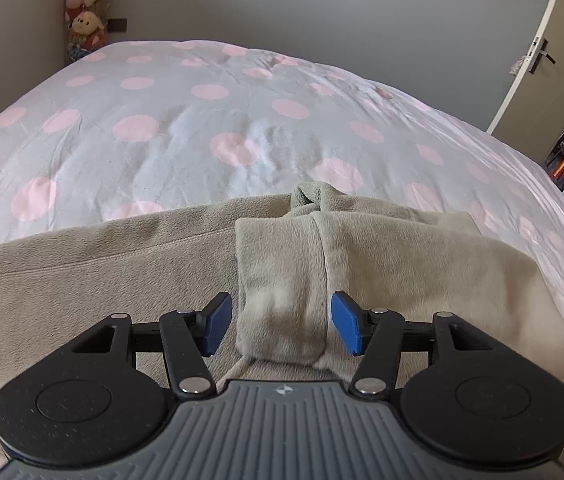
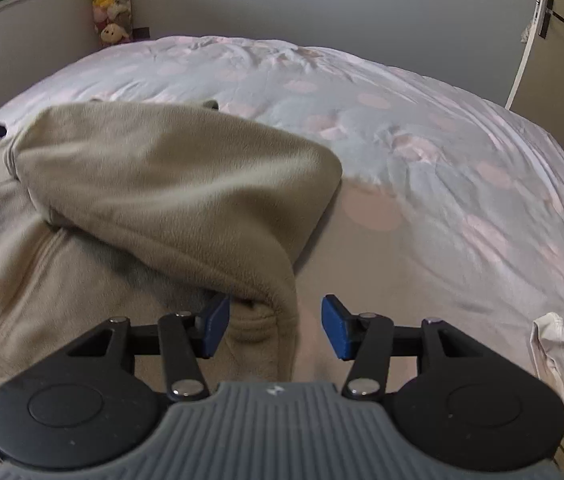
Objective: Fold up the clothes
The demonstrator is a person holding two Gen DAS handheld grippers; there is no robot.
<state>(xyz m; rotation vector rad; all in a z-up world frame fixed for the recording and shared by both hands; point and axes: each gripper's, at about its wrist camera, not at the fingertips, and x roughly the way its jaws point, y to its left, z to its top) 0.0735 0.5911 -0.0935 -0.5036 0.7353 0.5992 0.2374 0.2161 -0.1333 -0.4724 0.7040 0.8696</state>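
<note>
A beige fleece garment (image 1: pixel 81 272) lies spread on the near part of the bed. In the left wrist view a sleeve (image 1: pixel 282 264) is folded back over the garment's body, and its cuff end lies between the blue pads (image 1: pixel 217 328) of my left gripper (image 1: pixel 282 328). The pads stand apart from the cloth, so that gripper is open. In the right wrist view the other sleeve (image 2: pixel 169 184) drapes across the garment (image 2: pixel 21 280). Its lower edge hangs between the pads (image 2: pixel 336 330) of my right gripper (image 2: pixel 275 328), which is open and not pressing on it.
The bed has a white duvet with pink dots (image 1: pixel 161 120), wrinkled beyond the garment. Plush toys (image 1: pixel 85 8) hang in the far left corner. A door (image 1: pixel 538 52) stands open at the right. A small pile of other clothes (image 2: pixel 562 352) lies at the bed's right edge.
</note>
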